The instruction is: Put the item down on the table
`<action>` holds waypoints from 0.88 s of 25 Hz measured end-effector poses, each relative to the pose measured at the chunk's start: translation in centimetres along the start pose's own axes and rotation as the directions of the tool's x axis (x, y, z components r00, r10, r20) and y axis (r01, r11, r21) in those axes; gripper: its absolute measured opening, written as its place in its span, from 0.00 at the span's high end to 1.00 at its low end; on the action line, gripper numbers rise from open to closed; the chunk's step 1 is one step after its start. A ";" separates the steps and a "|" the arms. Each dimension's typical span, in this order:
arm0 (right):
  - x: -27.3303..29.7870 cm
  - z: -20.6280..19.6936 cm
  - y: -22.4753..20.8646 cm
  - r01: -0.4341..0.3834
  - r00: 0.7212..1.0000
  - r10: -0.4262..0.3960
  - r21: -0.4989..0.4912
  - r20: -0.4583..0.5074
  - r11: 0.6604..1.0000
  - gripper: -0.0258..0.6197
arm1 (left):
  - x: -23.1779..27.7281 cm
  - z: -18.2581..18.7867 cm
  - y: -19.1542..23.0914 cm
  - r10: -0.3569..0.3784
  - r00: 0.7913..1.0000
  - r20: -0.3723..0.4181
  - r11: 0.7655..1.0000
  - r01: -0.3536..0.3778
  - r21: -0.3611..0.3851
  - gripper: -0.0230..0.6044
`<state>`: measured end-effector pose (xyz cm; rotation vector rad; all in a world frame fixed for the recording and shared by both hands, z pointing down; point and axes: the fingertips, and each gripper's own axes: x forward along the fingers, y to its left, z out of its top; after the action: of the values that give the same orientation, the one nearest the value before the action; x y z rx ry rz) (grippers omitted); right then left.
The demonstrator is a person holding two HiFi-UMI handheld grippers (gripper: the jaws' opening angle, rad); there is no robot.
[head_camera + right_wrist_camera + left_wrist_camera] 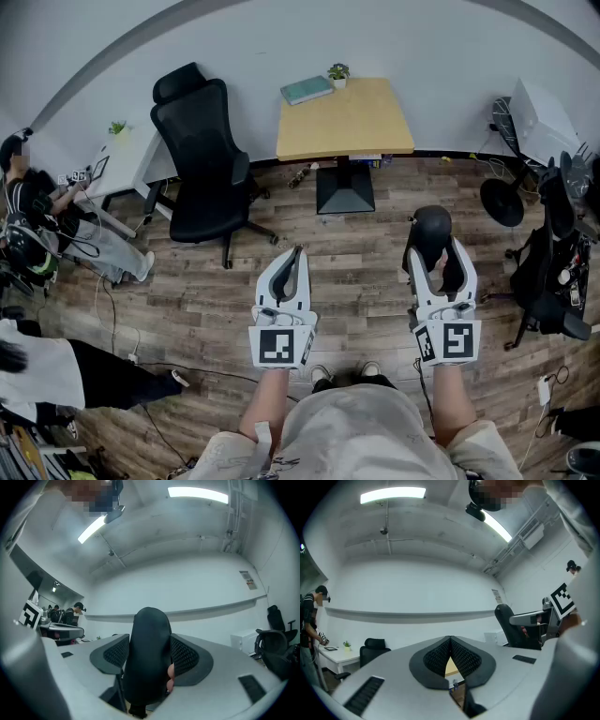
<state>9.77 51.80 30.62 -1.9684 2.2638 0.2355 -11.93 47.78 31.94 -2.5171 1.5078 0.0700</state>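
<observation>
The black, rounded, smooth-shelled item (431, 225) stands upright between the jaws of your right gripper (434, 249). The jaws are spread wide and both pads press on its sides. It hangs over the wood-plank floor (375, 234), well short of the near edge of the one square, light-wood pedestal table (352, 127). Your left gripper (296, 253) has its jaws drawn together tip to tip, with nothing held. On the table you have one teal book (307, 90) and one small potted plant (338, 72), both at the far edge. The near half shows bare wood. One black office chair (202, 155) stands just left of the table.
</observation>
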 end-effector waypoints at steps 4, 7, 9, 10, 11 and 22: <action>-0.4 -0.3 -1.9 0.001 1.000 -0.001 0.006 0.002 1.000 0.52 | 0.7 -0.1 -1.7 0.000 1.000 -0.002 1.000 0.000 0.002 0.95; -0.8 -0.6 -3.5 -0.002 1.000 0.002 0.015 -0.002 1.000 0.52 | 1.4 -0.1 -3.2 0.002 1.000 -0.002 1.000 -0.002 0.005 0.95; -1.1 -0.9 -4.5 -0.010 1.000 0.010 0.021 -0.006 1.000 0.52 | 1.8 -0.2 -4.3 0.006 1.000 -0.007 1.000 -0.005 0.007 0.95; -1.2 -1.1 -5.0 -0.015 1.000 0.015 0.025 -0.010 1.000 0.52 | 2.0 -0.3 -4.9 0.007 1.000 -0.009 1.000 -0.007 0.009 0.95; -1.3 -1.3 -5.6 -0.019 1.000 0.020 0.031 -0.014 0.999 0.51 | 2.2 -0.4 -5.4 0.009 1.000 -0.013 1.000 -0.009 0.011 0.95; -0.8 -4.1 -8.6 -0.052 0.997 0.058 0.093 -0.057 0.994 0.51 | 4.0 -2.3 -8.0 0.013 0.998 -0.060 1.000 -0.012 0.013 0.95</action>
<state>18.41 50.53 34.54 -1.8943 2.3234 0.0772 -3.14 47.49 34.77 -2.5213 1.5415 -0.0129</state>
